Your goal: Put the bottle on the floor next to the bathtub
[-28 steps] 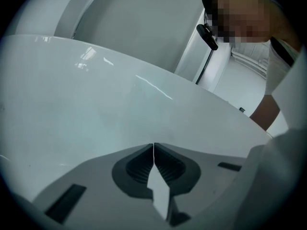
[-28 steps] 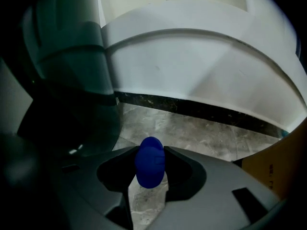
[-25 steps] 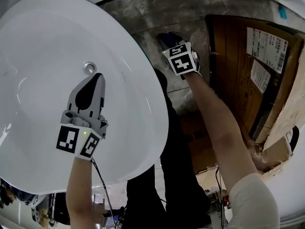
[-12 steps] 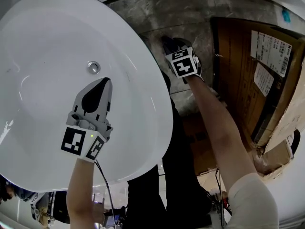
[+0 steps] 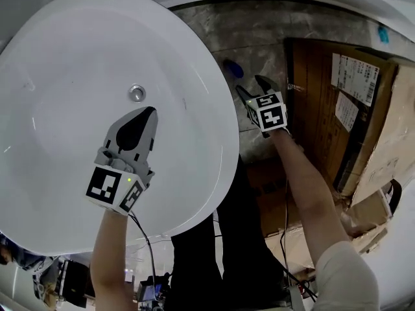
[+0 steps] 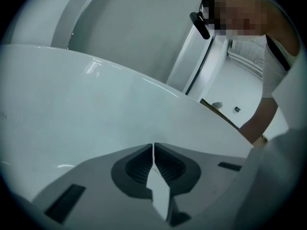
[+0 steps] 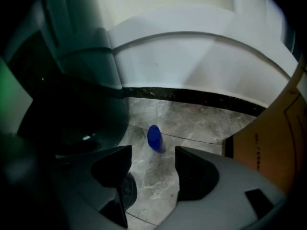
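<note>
bathtub (image 5: 58, 57): fills the left of the head view, with the floor to its right.
drain (image 5: 136, 93): in the bathtub's bottom, just ahead of the left gripper's tip.
left gripper (image 5: 149, 112): over the inside of the bathtub.
bottle (image 5: 233, 68): on the floor (image 5: 272, 24), just beside the bathtub's outer wall, ahead of the right gripper and apart from it.
right gripper (image 5: 253, 87): above the floor, between the bathtub and the cardboard box.
cardboard box (image 5: 318, 122): at the right, to the right of the bottle and apart from it.

Grey marbled stone floor (image 5: 272, 24), brown cardboard box (image 5: 318, 109) with paper labels (image 5: 355, 76), dark strip (image 7: 192, 96) beneath a white, perhaps curved, wall (image 7: 201, 66)
</note>
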A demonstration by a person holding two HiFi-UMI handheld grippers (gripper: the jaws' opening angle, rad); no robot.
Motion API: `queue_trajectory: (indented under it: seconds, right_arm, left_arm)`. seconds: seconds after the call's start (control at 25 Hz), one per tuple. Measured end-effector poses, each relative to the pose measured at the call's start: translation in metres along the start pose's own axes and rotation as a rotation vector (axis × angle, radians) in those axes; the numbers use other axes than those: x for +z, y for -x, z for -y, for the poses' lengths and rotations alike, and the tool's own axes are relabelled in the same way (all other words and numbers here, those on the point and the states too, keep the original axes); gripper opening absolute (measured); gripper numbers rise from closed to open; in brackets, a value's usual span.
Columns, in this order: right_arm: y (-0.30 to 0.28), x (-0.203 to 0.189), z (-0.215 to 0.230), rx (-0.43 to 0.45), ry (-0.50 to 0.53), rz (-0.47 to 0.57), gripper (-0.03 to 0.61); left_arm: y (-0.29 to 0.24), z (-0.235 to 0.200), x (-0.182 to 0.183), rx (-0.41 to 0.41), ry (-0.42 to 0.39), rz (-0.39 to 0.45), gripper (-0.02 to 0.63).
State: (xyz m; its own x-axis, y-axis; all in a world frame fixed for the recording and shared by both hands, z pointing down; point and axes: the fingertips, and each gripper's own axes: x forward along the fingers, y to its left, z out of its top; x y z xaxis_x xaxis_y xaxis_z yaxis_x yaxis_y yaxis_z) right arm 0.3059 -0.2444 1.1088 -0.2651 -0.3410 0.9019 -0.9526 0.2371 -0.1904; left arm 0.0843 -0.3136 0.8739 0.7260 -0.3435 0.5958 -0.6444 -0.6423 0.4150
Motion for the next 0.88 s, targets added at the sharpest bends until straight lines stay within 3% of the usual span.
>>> queue_trajectory:
  seconds: [0.08,0.28,0.48,0.6,0.72,0.88]
  right_arm:
    - [0.026,-0.004,0.005,-0.033,-0.043,0.005,0.265]
    - [0.099,-0.003,-0.001,-0.077,-0.304,0.093,0.265]
    - [0.165,0.032,-0.036,-0.017,-0.451,0.226,0.265]
    - [0.202,0.061,-0.059,0.044,-0.438,0.280,0.264]
    - [0.240,0.082,-0.075,0.025,-0.336,0.306,0.264]
    - [0.290,0.115,-0.090,-0.008,-0.289,0.364,0.264]
  left_arm:
    - [0.010,0.001,0.009,0.003,0.017,0.019,0.060]
    - [0.036,0.023,0.034,-0.065,0.028,0.028,0.060]
    - [0.065,0.048,0.055,-0.124,-0.040,0.000,0.060]
    - [0.087,0.060,0.076,-0.124,-0.070,0.034,0.058]
    - [0.112,0.073,0.089,-0.140,-0.053,0.073,0.058]
    - [0.142,0.082,0.095,-0.142,-0.068,0.070,0.058]
